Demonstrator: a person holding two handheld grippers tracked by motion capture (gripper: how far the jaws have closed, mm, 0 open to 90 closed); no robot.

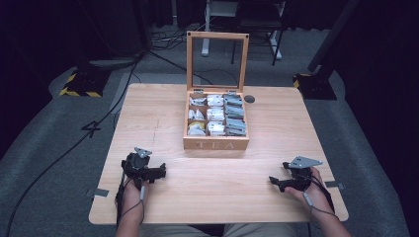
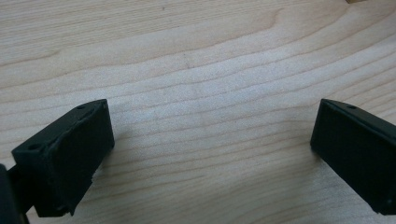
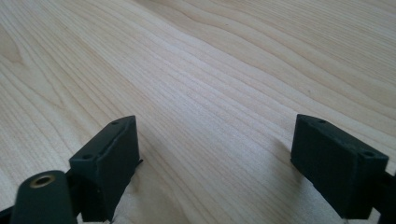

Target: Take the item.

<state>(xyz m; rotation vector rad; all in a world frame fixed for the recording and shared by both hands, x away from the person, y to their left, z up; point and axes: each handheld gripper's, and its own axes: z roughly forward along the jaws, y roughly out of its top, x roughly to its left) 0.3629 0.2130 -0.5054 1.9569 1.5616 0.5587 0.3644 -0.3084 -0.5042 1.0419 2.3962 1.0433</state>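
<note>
Wooden "TEA" box [image 1: 216, 143], glass lid raised, packets filed in compartments, is set beyond both spread, empty tongs: left gripper [image 1: 148, 173], right gripper [image 1: 284, 181].

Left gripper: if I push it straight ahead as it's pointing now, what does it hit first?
Probably only bare table. The left gripper is open, angled down at the wood, nothing between its jaws.

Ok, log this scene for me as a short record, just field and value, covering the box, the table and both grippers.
box: wooden tea box, marked TEA on the front, mid-table
lid: glass-paned lid, open, standing upright at the back
contents: compartments holding tea packets, white and grey
left gripper: open, nothing between the jaws, low over the bare table
right gripper: open, nothing between the jaws, near the table's right front
</note>
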